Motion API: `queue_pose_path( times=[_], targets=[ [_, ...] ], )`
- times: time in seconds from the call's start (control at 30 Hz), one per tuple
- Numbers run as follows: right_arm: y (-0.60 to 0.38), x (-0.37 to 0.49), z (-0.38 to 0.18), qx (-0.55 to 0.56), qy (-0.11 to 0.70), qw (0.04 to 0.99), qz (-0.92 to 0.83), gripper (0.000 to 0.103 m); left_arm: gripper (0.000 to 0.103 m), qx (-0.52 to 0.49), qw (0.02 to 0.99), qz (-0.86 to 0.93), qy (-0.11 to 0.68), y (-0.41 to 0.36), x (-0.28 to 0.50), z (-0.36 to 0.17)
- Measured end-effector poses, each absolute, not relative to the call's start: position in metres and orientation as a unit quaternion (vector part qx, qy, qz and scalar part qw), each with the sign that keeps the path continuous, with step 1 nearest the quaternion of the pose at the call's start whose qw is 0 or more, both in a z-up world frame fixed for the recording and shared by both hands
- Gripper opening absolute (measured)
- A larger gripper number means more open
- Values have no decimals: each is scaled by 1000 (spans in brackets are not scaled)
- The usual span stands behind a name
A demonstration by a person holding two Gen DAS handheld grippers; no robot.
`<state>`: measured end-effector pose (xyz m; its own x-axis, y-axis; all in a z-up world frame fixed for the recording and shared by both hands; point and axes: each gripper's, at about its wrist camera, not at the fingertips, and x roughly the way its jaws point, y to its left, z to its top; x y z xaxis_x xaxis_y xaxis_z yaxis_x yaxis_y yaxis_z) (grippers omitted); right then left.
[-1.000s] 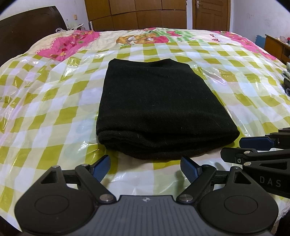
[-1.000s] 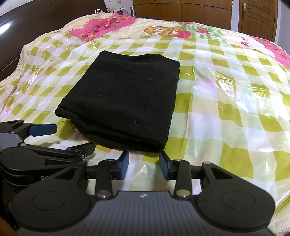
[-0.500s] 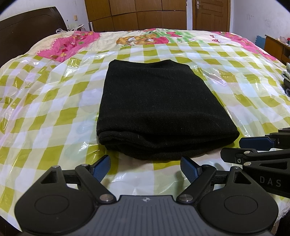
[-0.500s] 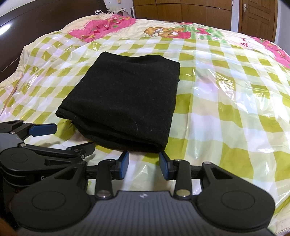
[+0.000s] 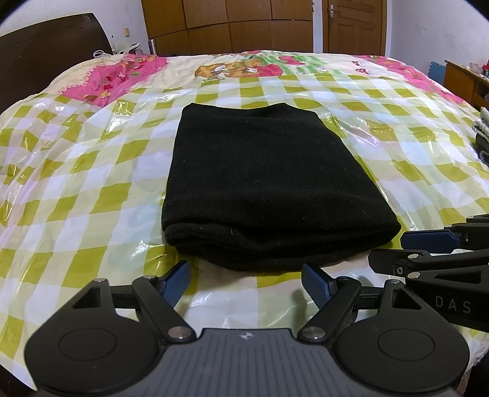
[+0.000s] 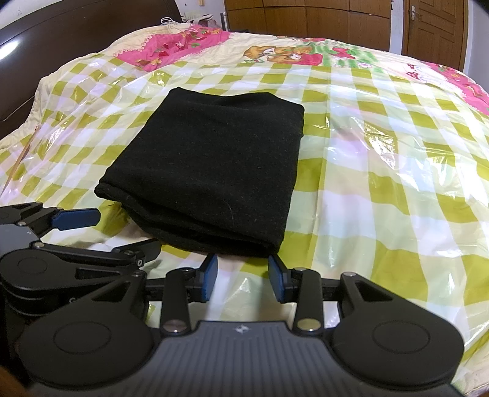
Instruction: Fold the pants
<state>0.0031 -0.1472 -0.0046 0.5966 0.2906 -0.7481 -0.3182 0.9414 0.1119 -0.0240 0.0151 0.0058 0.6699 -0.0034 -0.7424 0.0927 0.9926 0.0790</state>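
The black pants point(image 5: 262, 183) lie folded into a flat rectangle on the bed, and they also show in the right wrist view point(image 6: 211, 171). My left gripper point(image 5: 246, 281) is open and empty, just short of the fold's near edge. My right gripper point(image 6: 243, 273) is open with a narrower gap and empty, near the fold's near right corner. The right gripper's side shows in the left wrist view point(image 5: 428, 244), and the left gripper's side shows in the right wrist view point(image 6: 76, 226).
The bed carries a green and white checked plastic sheet point(image 5: 91, 189) over a pink cartoon bedspread point(image 5: 122, 76). A dark headboard point(image 5: 45, 70) stands at the left. Wooden wardrobes and a door point(image 5: 351, 24) stand behind. Stacked clothes point(image 5: 483, 134) lie at the right edge.
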Motion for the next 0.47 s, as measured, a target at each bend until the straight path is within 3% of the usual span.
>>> queue_pose_path(
  times=[0.47],
  targets=[
    [-147, 3, -5, -16, 415, 894, 169, 39, 90, 54, 912, -24, 405, 15, -25, 5]
  ],
)
